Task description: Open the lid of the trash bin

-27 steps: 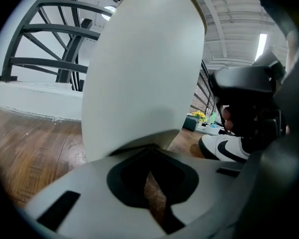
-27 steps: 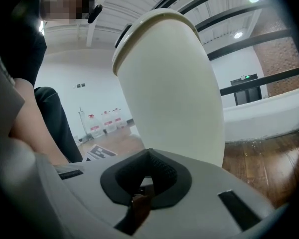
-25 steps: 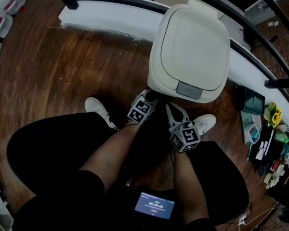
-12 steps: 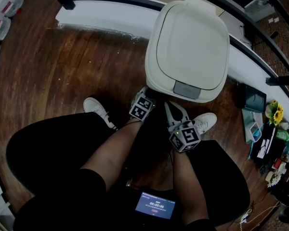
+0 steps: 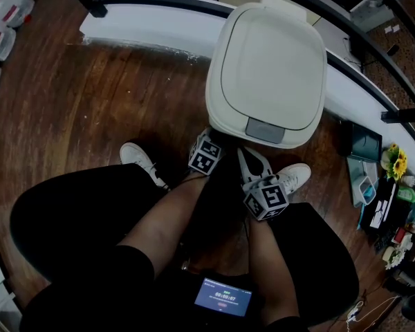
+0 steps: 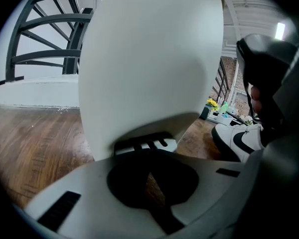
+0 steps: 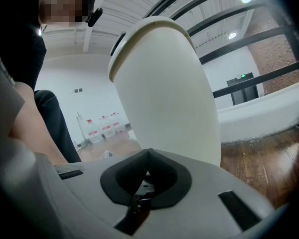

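The cream plastic trash bin (image 5: 266, 71) stands on the dark wood plank floor (image 5: 90, 95), backed against a white curved ledge (image 5: 152, 19) with a black railing above it. Its domed lid (image 5: 273, 54) lies flat and closed, and the grey push tab (image 5: 265, 130) on the front edge faces the seated person.

The left gripper (image 5: 211, 138) is held low against the bin's front, its marker cube just under the lid's near rim. Its own view shows the tongs together with nothing between them, and the bin's pale wall (image 6: 149, 59) fills the space just beyond the tips. Whether the tips touch the bin cannot be told.

The right gripper (image 5: 247, 154) sits just beside it, near the tab but below it. Its tongs are likewise together and empty, and the bin (image 7: 164, 98) rises close ahead.

The person's white sneakers (image 5: 142, 158) flank the two grippers.
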